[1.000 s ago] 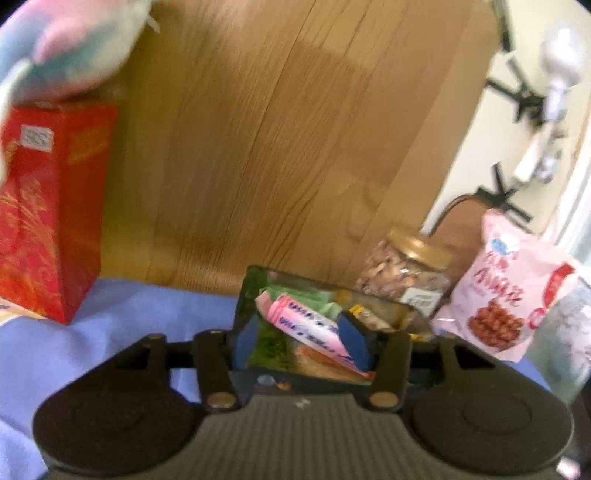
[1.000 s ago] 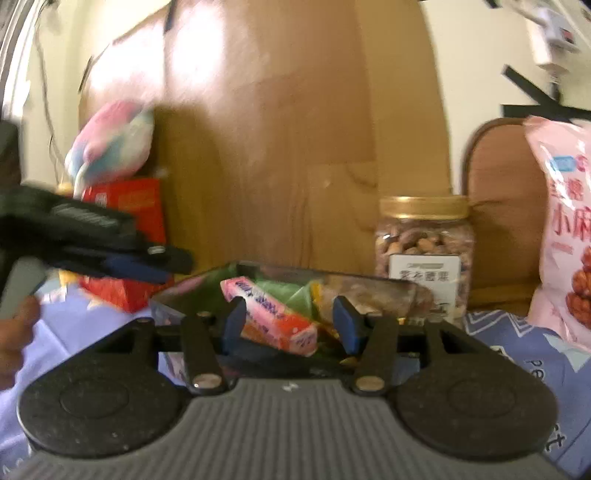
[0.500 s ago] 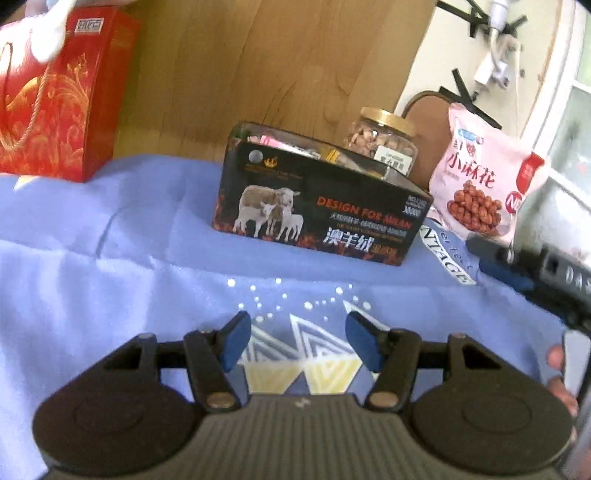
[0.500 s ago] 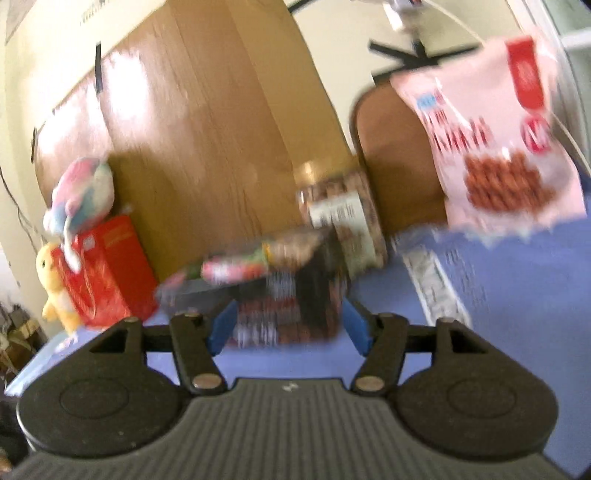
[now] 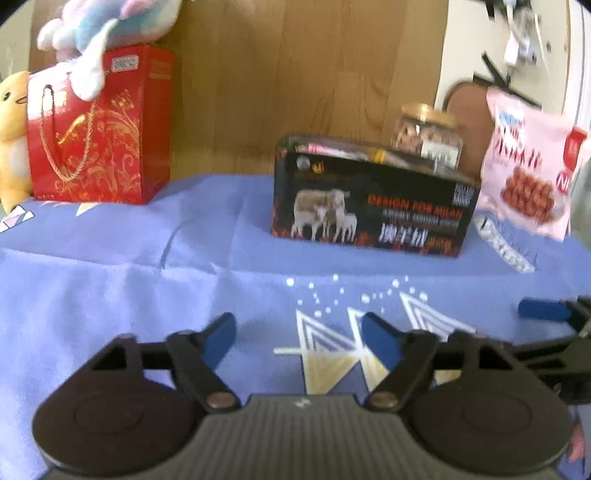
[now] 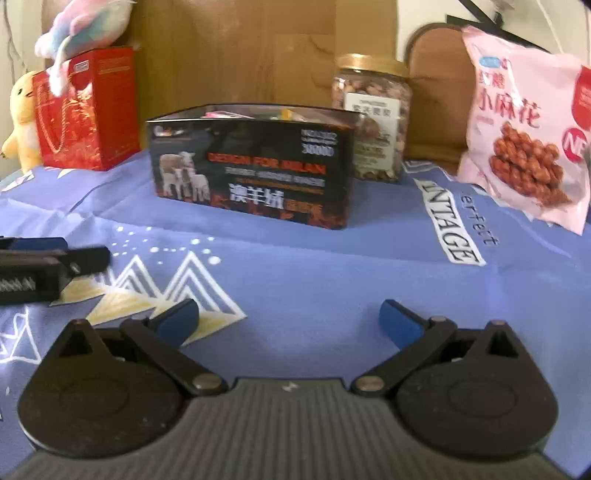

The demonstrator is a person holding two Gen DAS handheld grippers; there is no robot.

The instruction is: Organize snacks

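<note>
Left tongs (image 5: 299,336) held low over the blue patterned cloth (image 5: 147,280) on the desk, level, fingers spread moderately, nothing between them. Right tongs (image 6: 290,319) likewise low and level, spread wider, also empty. Seen side by side: right tongs' blue fingertip (image 5: 541,311) off to the right of the left tongs; left tongs' body at the left edge of the right-wrist view.

Black snack box (image 6: 255,166), sheep print on its side, open-topped, wrappers showing at the rim, ahead of both tongs and well apart from them. Nut jar (image 6: 371,118) just behind the box's right end. Pink snack bag (image 6: 524,125) standing further right. Red gift bag (image 5: 99,129) far ahead-left, pastel plush (image 5: 107,22) on top, yellow plush (image 5: 11,136) beside it.

Versus one second back: then both tongs over the box, looking down into it, pink wrapper between the fingers. Since pulled back and down to the cloth; box seen from the side instead of from above.
</note>
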